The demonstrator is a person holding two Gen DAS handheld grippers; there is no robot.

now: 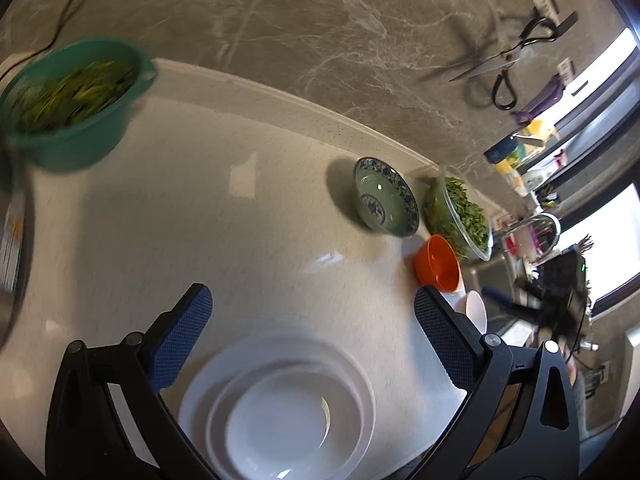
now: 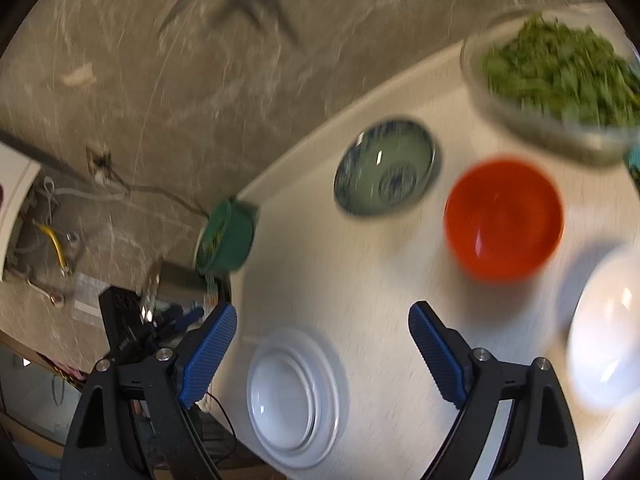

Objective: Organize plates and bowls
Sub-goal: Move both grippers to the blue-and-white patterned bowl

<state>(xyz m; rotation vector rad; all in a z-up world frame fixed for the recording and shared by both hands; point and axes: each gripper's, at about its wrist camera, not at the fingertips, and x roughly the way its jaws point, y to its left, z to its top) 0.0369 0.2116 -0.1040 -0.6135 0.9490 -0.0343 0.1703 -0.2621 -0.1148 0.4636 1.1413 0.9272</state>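
Observation:
A stack of white plates [image 1: 280, 408] lies on the pale counter just below my open, empty left gripper [image 1: 312, 324]. Farther right stand a green-and-blue patterned bowl [image 1: 384, 202], an orange bowl [image 1: 438, 264] and a white bowl [image 1: 476, 310]. In the right wrist view my open, empty right gripper [image 2: 320, 344] hovers above the white plates [image 2: 292, 394]. The patterned bowl [image 2: 386, 172], orange bowl [image 2: 504, 220] and white bowl [image 2: 608, 336] lie ahead and to the right.
A teal colander of greens [image 1: 72, 104] stands far left. A glass bowl of greens [image 1: 460, 216] sits by the wall, also in the right wrist view [image 2: 556, 80]. Scissors [image 1: 508, 56] hang on the marble wall. The counter edge [image 2: 240, 320] runs at left.

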